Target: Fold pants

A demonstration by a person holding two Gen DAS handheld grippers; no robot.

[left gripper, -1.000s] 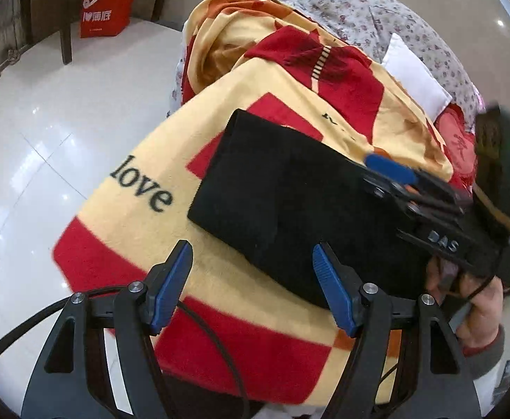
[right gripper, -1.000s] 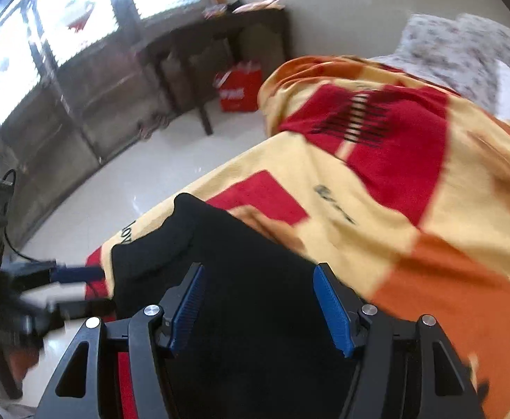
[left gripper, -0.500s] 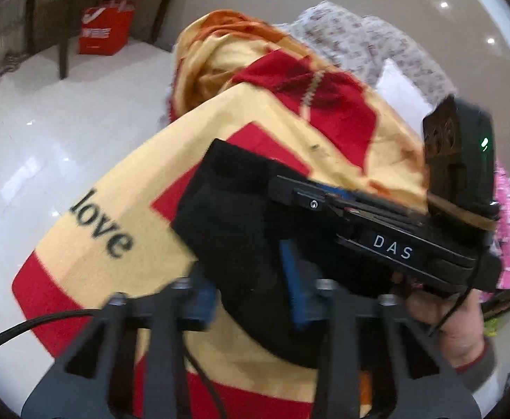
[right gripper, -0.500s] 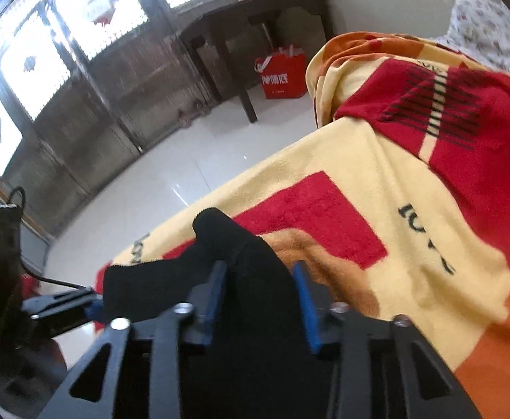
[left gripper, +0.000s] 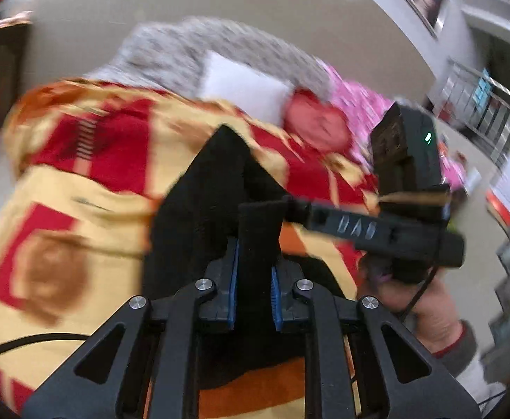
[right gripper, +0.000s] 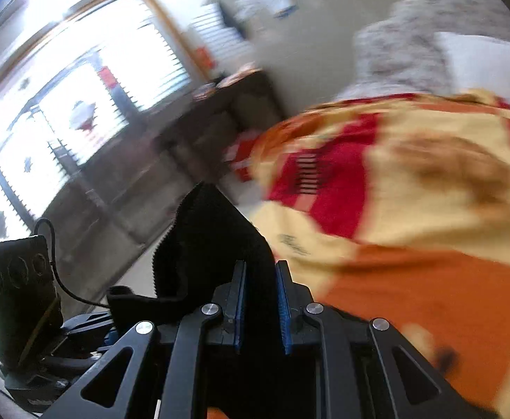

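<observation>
The black pants [left gripper: 213,188] lie on a red, yellow and orange blanket [left gripper: 90,188] and are raised at the near end. My left gripper [left gripper: 254,279] is shut on a fold of the black fabric. My right gripper [right gripper: 260,300] is shut on another raised fold of the pants [right gripper: 213,230]. In the left wrist view the right gripper's body [left gripper: 377,227] reaches in from the right, its tip at the same fold. In the right wrist view the left gripper's body [right gripper: 14,293] sits at the lower left. Both views are blurred by motion.
A white pillow [left gripper: 241,87] and a grey flowered quilt [left gripper: 199,45] lie at the far end of the bed, with pink bedding [left gripper: 356,97] to the right. A dark wooden table [right gripper: 220,111] and bright windows [right gripper: 80,104] stand beyond the bed's left side.
Both grippers went from open over the flat folded pants to shut on the fabric. They have lifted the near end and swung toward the head of the bed.
</observation>
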